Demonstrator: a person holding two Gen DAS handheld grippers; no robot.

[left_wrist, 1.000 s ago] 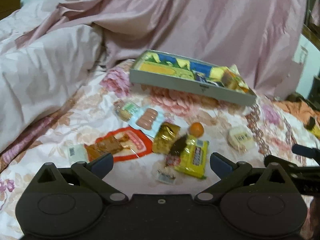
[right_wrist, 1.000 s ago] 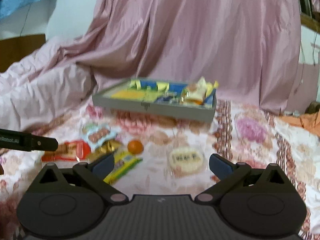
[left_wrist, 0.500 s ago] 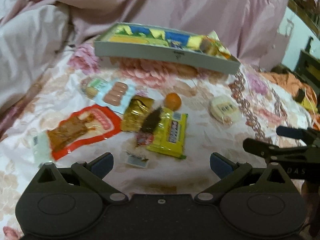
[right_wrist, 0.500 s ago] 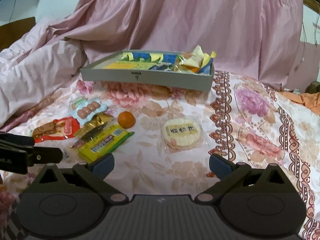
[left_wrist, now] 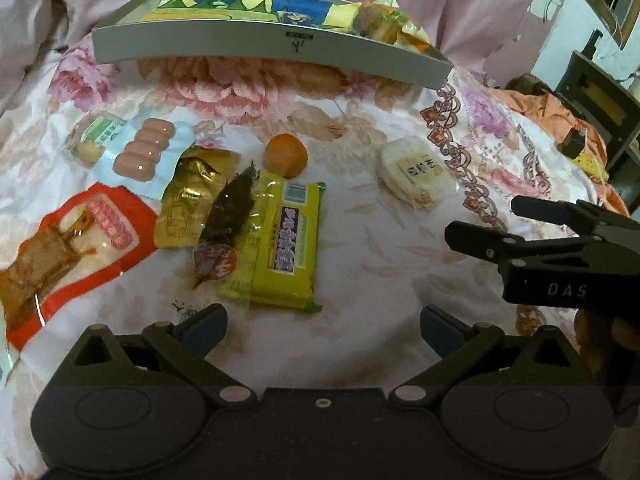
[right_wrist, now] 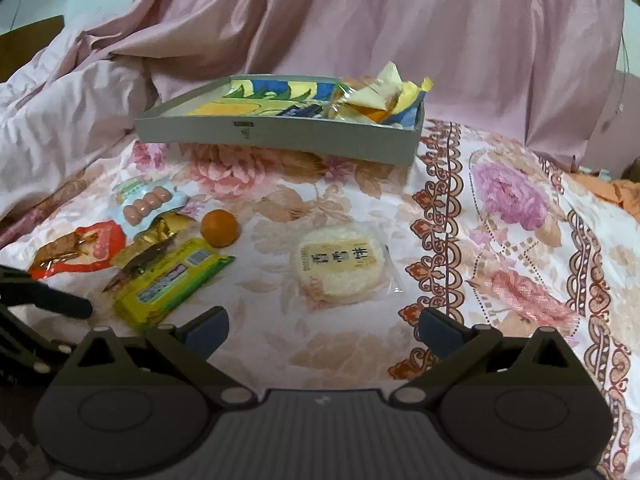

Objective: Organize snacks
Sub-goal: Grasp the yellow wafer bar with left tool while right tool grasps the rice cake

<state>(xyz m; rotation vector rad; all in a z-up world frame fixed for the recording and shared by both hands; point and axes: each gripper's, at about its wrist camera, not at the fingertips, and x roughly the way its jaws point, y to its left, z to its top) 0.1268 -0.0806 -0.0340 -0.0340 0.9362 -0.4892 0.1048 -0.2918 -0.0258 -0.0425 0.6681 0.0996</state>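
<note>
Approach step: left tongs (left_wrist: pixel 322 320) and right tongs (right_wrist: pixel 322 320) both wide open, empty, low over bed. Yellow packet (left_wrist: pixel 276 240) nearest left, rice cracker (right_wrist: pixel 340 266) ahead of right. Next, probably: close on one, carry to box (right_wrist: pixel 280 134).

White letters "DAS" on the right claw (left_wrist: pixel 480 224) body; snack labels illegible.

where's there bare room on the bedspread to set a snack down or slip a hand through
Bare bedspread lies between the yellow pack and the round rice cracker. More lies right of the cracker, and between the orange and the grey tray. Left is crowded: the sausage pack, gold pouch and red pack overlap.
</note>
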